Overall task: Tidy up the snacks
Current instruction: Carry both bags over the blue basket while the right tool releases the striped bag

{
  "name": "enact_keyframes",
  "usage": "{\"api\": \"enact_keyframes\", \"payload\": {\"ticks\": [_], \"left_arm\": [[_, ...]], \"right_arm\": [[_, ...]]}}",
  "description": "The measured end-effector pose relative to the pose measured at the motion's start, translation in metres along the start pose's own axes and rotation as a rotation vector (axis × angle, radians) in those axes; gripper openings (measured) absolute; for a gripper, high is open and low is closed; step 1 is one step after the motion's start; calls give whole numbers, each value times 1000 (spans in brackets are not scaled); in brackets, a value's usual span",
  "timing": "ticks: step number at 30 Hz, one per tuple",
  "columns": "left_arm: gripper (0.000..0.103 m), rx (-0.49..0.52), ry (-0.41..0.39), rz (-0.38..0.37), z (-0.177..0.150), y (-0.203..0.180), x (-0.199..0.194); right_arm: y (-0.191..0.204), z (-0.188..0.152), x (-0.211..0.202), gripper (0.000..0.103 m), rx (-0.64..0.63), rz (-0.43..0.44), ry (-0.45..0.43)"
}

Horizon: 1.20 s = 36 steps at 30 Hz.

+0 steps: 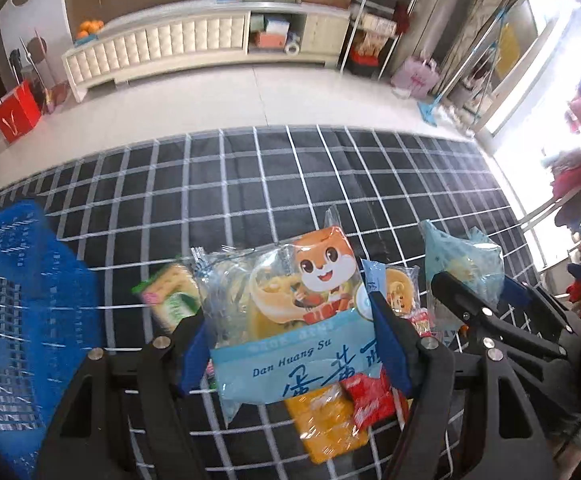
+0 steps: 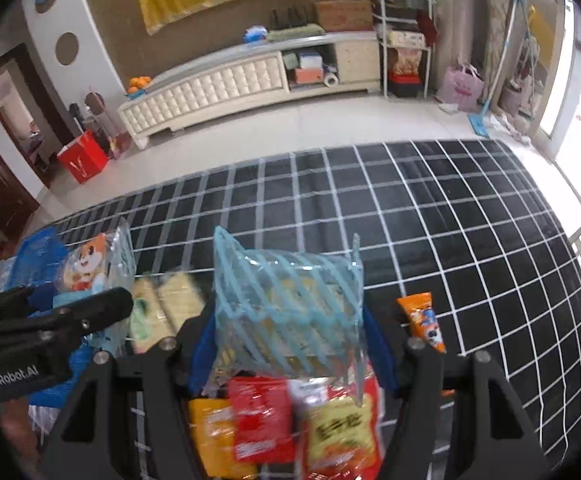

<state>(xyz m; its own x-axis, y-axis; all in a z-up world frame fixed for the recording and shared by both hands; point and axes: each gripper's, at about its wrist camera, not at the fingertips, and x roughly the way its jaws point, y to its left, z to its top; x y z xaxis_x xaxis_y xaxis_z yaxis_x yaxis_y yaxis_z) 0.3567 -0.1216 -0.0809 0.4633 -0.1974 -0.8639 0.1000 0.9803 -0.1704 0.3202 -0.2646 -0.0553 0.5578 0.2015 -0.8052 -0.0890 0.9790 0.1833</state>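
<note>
My left gripper (image 1: 286,320) is shut on a light-blue squirrel snack pack (image 1: 290,312) and holds it above the checked cloth (image 1: 250,184). It also shows at the left of the right wrist view (image 2: 90,268). My right gripper (image 2: 286,328) is shut on a clear blue-striped snack bag (image 2: 286,304), lifted off the cloth; it shows at the right of the left wrist view (image 1: 466,268). A blue mesh basket (image 1: 14,304) stands at the left. Loose snacks lie below: a yellow pack (image 1: 326,424), a red pack (image 2: 262,420), a noodle-style pack (image 2: 342,432).
A green cracker pack (image 1: 170,296) lies left of the squirrel pack. A small orange sachet (image 2: 424,320) lies right of my right gripper. Beyond the cloth's far edge are tiled floor and a white TV cabinet (image 1: 194,44). The cloth's right edge is near a bright window.
</note>
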Motion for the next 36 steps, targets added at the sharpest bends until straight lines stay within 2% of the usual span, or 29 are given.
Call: {"api": "enact_keyframes", "payload": {"ticks": [8,17,21,26,31,36], "left_arm": [[69,-23,-126,-9,-19,54,-87],[69,-68,-210,61,-48,136,-156],[69,-84,-212,95,-57,171,-168],[69,-122,-209,131,-62,216,-177],[69,-164,-204,147,-62,258,-174],[69,-196,-196,133,-60,280,-159]], "right_arm": [[67,5,-45,69,-84,49,-48],[167,4,-64,69,-210,128,-73],[211,4,-57,69,-266,168,-56],[245,12,-36,69,-298,186,-25],[274,13,-8,69,-357,148,13],[296,14,22,69,-420,72,57]]}}
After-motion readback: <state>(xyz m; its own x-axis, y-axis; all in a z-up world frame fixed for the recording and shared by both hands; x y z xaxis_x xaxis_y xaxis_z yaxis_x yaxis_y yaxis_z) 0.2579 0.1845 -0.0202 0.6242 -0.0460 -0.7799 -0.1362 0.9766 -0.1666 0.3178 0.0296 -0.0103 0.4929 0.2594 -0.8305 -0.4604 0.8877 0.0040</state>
